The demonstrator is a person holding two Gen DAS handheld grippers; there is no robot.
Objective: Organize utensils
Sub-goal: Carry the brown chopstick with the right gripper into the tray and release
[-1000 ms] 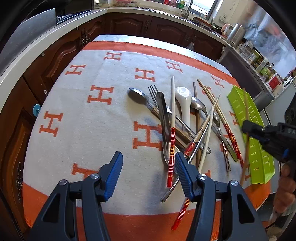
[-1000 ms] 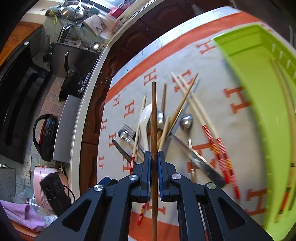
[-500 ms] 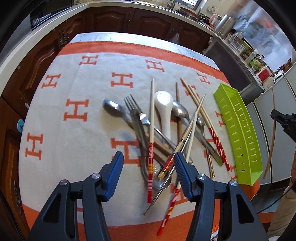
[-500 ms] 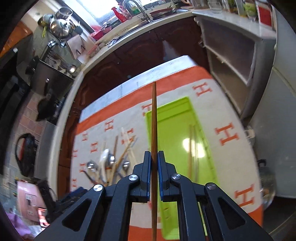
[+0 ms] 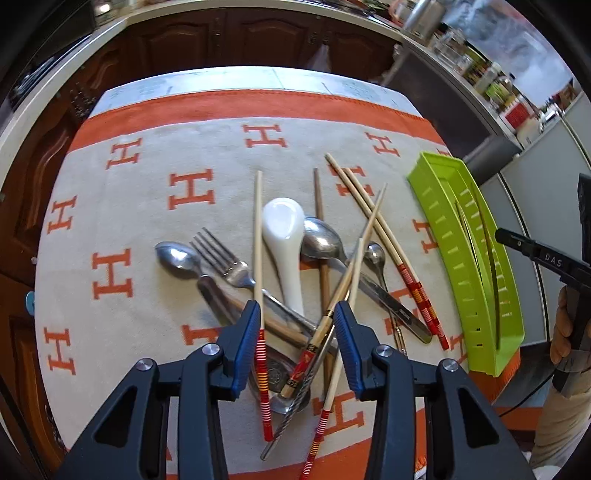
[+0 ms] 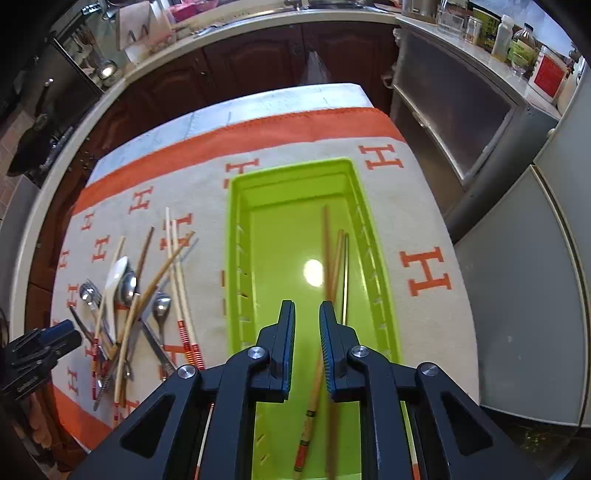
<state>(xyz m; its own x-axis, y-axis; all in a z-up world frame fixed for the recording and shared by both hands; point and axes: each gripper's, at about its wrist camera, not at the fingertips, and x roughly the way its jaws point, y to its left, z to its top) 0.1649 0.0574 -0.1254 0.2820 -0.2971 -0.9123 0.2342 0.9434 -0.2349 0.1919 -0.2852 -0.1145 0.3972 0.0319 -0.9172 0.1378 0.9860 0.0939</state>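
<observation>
Right wrist view: hovering over the lime-green plastic slotted tray, right gripper parted and empty. Lying lengthwise in the tray, pointing away toward the far end: a dark brown wooden chopstick, blurred, beside two paler chopsticks. Left wrist view: left gripper spread wide, holding nothing, hanging above the tangled pile of utensils sitting left of the tray on the orange-and-cream H-patterned cloth; a white ceramic spoon pointing bowl-end away.

Dark wooden cabinets are running under a pale countertop behind the table. Daylight is shining across the orange-bordered cloth, while bottles are crowding the right-hand counter.
</observation>
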